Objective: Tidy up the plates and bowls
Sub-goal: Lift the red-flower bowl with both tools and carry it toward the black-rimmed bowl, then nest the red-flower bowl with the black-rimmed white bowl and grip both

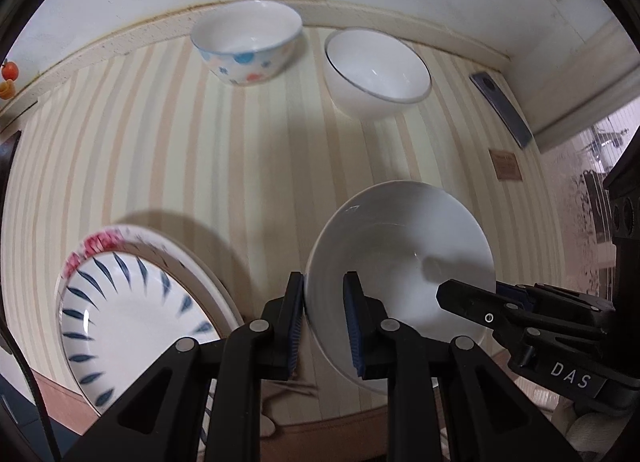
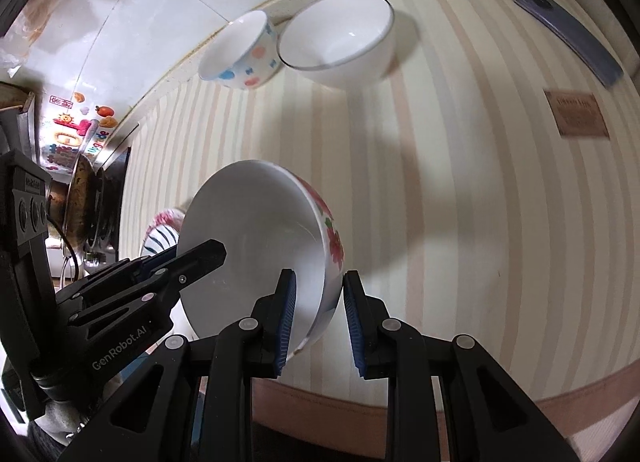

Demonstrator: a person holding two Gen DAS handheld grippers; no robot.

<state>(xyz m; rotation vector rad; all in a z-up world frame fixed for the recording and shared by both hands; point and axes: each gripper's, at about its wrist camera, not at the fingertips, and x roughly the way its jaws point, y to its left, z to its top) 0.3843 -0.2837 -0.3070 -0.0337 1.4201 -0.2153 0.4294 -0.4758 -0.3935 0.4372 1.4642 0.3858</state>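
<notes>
My left gripper [image 1: 323, 318] is nearest to the lens, and its 2 blue pads are clamped on the rim of the flowered bowl [image 1: 400, 262], 1 pad outside the wall and 1 inside. My right gripper [image 2: 319, 318] stands on the opposite rim of this bowl [image 2: 256, 246]; its inner pad lies against the white inside, but the outer pad has a small gap to the flowered wall, so the jaws are apart, not pressing. The bowl is tilted and is lifted above the striped tablecloth [image 1: 260, 166], with its shadow under it.

To the left of the bowl, near the front edge of the table, lies the plate with blue strokes [image 1: 132, 314], and it sits on a plate with a pink rim [image 1: 96, 242]. Behind the bowl, at the wall, stand 2 more bowls just beside each other: the dotted bowl [image 1: 248, 46] and the plain white bowl [image 1: 376, 70] with a thin dark rim. Right of them lies a dark phone [image 1: 500, 106], and nearer to the bowl a small brown card [image 1: 506, 164].
</notes>
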